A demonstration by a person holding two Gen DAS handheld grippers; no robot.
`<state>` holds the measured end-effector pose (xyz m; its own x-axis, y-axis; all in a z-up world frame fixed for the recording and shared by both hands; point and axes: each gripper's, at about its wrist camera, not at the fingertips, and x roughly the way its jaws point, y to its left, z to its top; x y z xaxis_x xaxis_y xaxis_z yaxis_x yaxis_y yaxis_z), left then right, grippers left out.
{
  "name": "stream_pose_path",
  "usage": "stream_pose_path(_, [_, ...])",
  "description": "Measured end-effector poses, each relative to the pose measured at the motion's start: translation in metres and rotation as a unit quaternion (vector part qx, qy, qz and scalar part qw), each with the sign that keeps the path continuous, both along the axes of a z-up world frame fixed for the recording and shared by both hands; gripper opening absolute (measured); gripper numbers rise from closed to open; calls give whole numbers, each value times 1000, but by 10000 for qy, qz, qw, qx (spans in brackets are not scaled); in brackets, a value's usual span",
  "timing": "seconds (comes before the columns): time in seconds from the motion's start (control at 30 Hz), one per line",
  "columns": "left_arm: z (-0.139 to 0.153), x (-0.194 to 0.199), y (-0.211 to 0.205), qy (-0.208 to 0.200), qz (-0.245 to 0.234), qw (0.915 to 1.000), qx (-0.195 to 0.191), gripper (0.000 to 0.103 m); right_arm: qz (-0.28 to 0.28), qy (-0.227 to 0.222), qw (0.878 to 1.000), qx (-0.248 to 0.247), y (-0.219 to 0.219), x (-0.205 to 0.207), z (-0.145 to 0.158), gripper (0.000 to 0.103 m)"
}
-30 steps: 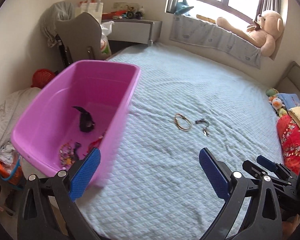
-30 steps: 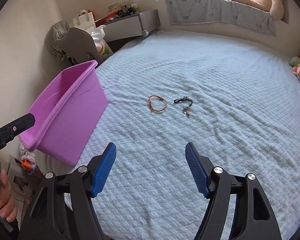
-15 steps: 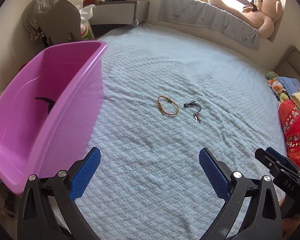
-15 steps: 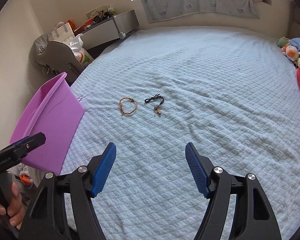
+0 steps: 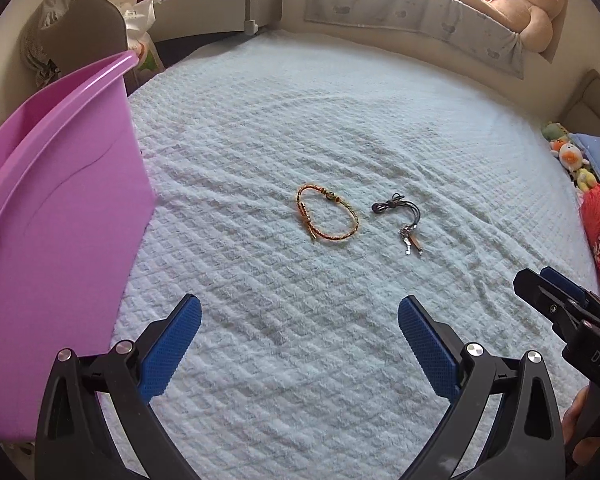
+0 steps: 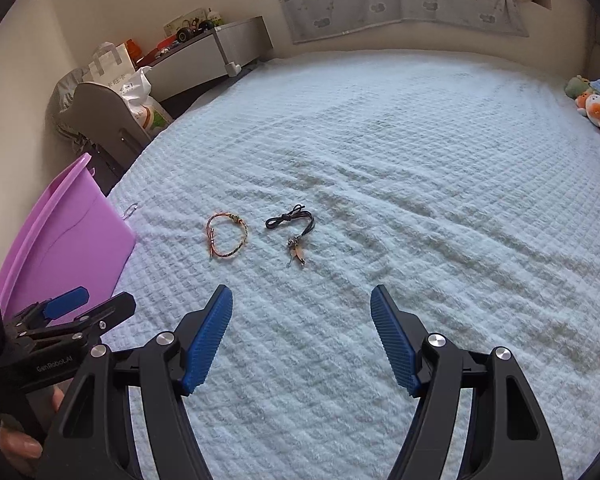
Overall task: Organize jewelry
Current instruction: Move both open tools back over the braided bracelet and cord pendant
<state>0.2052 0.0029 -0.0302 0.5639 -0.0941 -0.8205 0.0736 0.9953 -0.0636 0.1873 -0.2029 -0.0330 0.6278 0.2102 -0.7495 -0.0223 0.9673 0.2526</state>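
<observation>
Both my grippers angled downward, jaws apart, nothing between them.

My left gripper point(image 5: 299, 344) points down and forward, its two blue-padded fingers point(image 5: 170, 346) spread wide with nothing touching either pad. My right gripper point(image 6: 302, 336) sits beside it at a similar downward tilt, its ribbed blue pads point(image 6: 208, 340) also well apart and bare. In the left wrist view the right gripper's black frame shows at the right edge, with a bit of my right hand point(image 5: 580, 432) wrapped on its handle. In the right wrist view my left hand point(image 6: 16, 440) grips the other handle at the lower left edge, fingertips curled around it.
</observation>
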Motion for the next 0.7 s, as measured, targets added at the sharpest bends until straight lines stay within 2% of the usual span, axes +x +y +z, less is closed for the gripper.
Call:
stream_pose_path(0.13, [-22, 26, -1, 126, 58, 9999, 36, 97, 106, 112, 9999, -61, 7, 31, -21, 68])
stream_pose_path(0.37, [-54, 64, -2, 72, 199, 9992, 330, 97, 161, 252, 9995, -120, 11, 74, -54, 68])
stream_pose_path(0.7, [-87, 96, -13, 138, 223, 9995, 202, 97, 136, 387, 9991, -118, 11, 112, -85, 68])
